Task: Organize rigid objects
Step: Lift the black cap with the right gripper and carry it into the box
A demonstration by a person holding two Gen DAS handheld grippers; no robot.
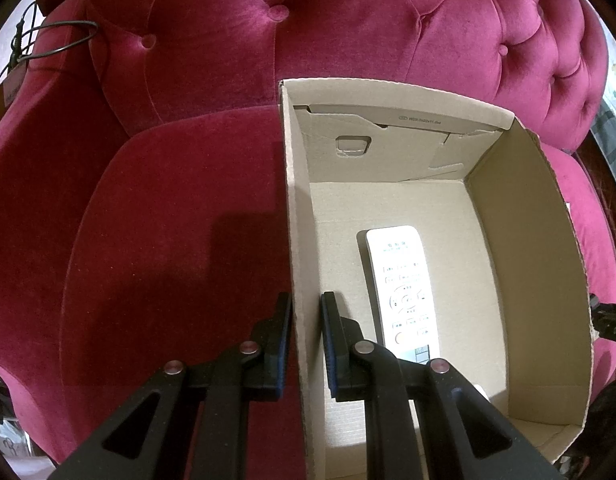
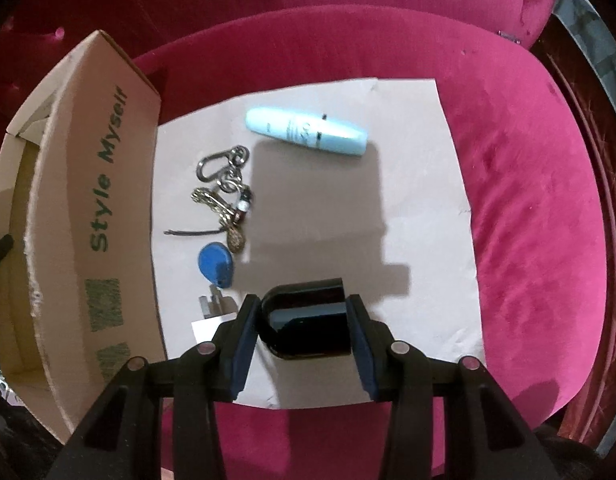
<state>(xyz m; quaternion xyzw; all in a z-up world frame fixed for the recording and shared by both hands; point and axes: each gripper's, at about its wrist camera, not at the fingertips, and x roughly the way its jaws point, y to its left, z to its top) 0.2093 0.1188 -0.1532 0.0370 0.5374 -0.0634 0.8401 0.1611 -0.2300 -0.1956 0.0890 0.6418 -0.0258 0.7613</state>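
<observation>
A cardboard box stands open on a red velvet chair, with a white remote control lying on its floor. My left gripper is shut on the box's left wall, one finger outside and one inside. In the right wrist view my right gripper is shut on a glossy black case, held just over a white sheet. On the sheet lie a light blue tube, a bunch of keys with a carabiner and a blue key fob.
The box's printed side rises at the left of the sheet. A white plug adapter lies by my right gripper's left finger. The tufted chair back stands behind the box. A black cable hangs at the far left.
</observation>
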